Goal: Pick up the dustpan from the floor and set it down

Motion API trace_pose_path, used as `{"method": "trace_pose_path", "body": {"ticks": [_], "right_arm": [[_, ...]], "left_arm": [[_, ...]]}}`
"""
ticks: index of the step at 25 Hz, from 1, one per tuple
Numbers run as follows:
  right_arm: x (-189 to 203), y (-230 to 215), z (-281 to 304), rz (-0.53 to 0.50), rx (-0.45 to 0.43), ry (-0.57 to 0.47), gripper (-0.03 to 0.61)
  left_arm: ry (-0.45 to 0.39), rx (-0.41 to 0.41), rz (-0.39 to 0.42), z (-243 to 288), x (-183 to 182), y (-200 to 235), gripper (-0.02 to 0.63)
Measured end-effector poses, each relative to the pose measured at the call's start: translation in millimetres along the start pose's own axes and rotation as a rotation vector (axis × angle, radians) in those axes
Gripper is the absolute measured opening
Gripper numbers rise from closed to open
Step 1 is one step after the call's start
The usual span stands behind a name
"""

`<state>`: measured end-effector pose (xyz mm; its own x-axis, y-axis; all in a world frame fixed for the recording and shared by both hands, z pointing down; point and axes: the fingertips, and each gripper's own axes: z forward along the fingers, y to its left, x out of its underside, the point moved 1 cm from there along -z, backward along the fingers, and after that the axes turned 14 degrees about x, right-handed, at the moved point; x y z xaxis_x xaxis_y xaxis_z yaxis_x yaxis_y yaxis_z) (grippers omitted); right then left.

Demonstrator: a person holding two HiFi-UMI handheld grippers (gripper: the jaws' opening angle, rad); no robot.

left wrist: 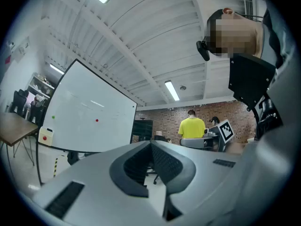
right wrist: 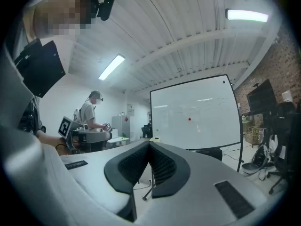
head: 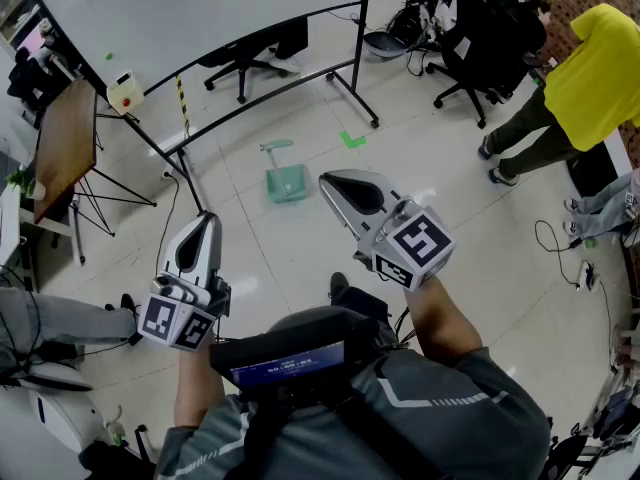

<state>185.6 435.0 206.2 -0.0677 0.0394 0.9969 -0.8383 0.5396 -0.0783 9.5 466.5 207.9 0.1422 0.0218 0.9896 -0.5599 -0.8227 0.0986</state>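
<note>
A pale green dustpan (head: 284, 177) lies on the tiled floor ahead, its handle toward the whiteboard. My right gripper (head: 325, 180) is held level just right of it in the head view, well above the floor, jaws shut on nothing. The left gripper (head: 207, 218) is lower left, also shut and empty. In the left gripper view the left gripper's tips (left wrist: 151, 143) meet; in the right gripper view the right gripper's tips (right wrist: 149, 143) meet too. Neither gripper view shows the dustpan.
A large whiteboard on a wheeled black frame (head: 355, 38) stands behind the dustpan. Green tape (head: 352, 140) marks the floor. A person in a yellow shirt (head: 590, 63) stands at right near office chairs (head: 470, 28). A wooden folding table (head: 62, 138) is at left.
</note>
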Motion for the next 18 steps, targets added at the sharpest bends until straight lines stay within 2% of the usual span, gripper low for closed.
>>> {"method": "trace_pose_path", "body": {"ticks": [6,9,12,16,18], "right_arm": [[-6.8,-78.3,77.4,-0.011,-0.058,0.006,0.017],[1.5,-103.2,123.1,0.004,-0.071,0.027,0.016],[14.7,-115.1,167.7,0.005,-0.075,0.043,0.016],[26.3,-123.1,232.8,-0.03,-0.036,0.06,0.017],[28.2,-120.2,266.8,-0.02,-0.009,0.059,0.017]], "left_arm": [[-0.022,-0.063,-0.004,80.4,-6.5,82.1,0.025],[-0.008,-0.045,0.016,113.2,-8.4,116.5,0.025],[0.0,-0.034,0.031,129.0,-0.7,159.3,0.025],[-0.029,-0.016,-0.022,133.1,14.0,234.0,0.025],[-0.023,0.009,-0.013,129.5,11.4,269.7,0.025]]}}
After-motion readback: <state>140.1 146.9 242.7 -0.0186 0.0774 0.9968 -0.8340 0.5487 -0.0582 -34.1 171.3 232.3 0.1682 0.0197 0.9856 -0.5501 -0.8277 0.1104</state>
